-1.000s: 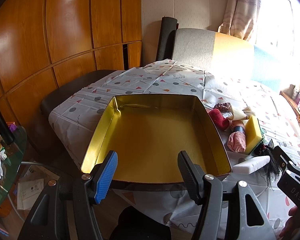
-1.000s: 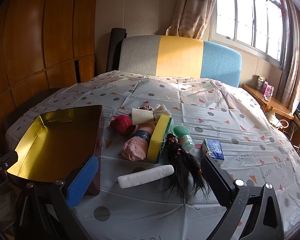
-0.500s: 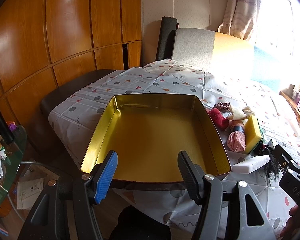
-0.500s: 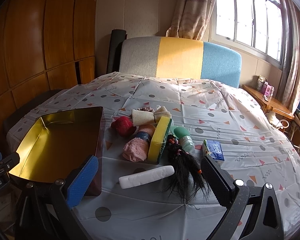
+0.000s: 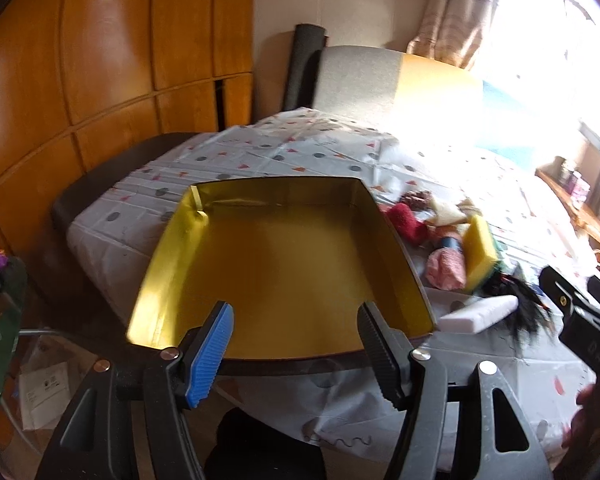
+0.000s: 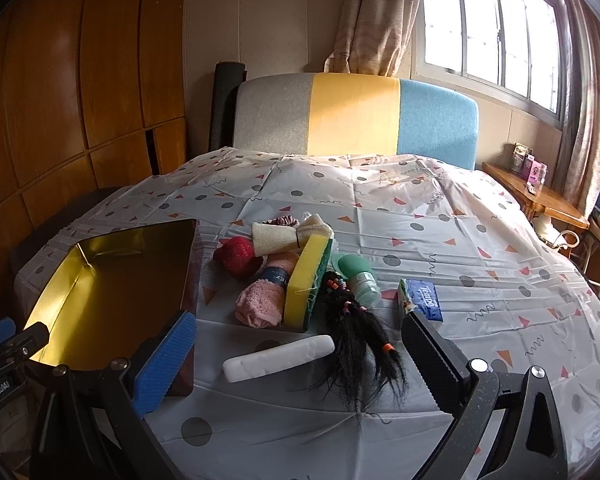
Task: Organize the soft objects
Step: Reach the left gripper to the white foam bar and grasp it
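Widened since the earlier frame, the left tongs (image 5: 296,344) are held empty over the gold tin (image 5: 284,268); the right tongs (image 6: 300,364) gape empty.

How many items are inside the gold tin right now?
0. The gold tin shows only bare floor. Every soft item, such as the yellow sponge and pink towel, lies on the tablecloth beside it. Its near corners are partly hidden.
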`<state>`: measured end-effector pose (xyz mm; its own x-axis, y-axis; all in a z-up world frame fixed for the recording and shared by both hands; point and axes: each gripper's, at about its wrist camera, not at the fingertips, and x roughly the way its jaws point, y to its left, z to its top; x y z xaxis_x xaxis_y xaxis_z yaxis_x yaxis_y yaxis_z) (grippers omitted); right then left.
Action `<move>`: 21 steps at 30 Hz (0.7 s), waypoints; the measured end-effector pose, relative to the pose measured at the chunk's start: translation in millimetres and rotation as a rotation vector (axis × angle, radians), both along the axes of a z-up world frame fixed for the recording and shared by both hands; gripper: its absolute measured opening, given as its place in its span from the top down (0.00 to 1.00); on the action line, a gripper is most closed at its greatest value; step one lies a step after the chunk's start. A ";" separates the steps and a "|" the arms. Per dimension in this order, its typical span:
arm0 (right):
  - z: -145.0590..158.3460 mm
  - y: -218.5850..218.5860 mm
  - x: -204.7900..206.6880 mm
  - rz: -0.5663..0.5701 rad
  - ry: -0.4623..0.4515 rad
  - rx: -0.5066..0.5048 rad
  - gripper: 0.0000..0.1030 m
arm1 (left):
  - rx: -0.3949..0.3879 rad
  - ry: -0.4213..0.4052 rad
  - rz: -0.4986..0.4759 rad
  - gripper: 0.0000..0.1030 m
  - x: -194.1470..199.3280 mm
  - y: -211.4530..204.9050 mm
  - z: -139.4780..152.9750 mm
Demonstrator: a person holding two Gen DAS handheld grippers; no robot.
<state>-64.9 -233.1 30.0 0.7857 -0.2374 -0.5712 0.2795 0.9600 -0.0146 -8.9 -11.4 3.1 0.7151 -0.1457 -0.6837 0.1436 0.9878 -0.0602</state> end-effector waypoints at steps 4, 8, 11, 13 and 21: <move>1.8 -34.4 -0.9 -0.026 0.011 0.051 0.00 | -0.078 0.060 -0.151 0.25 5.6 -15.1 -0.7; -0.4 -82.9 -2.9 -0.063 0.036 0.127 0.00 | -0.046 0.108 -0.264 0.25 14.1 -40.5 0.6; -6.4 -120.1 -6.4 -0.105 0.060 0.170 0.00 | 0.010 0.089 -0.394 0.25 15.0 -71.7 4.6; -12.6 -141.4 -7.4 -0.128 0.082 0.182 0.00 | 0.044 0.074 -0.485 0.25 14.6 -90.5 4.9; -43.1 -193.5 -18.0 -0.227 0.107 0.313 0.00 | 0.278 0.137 -0.762 0.24 15.3 -178.2 -32.3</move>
<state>-82.9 -426.5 -13.1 0.6651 -0.1997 -0.7196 0.4981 0.8366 0.2282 6.4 -189.6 -29.3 0.3961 -0.3701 -0.8403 0.7902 0.6036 0.1067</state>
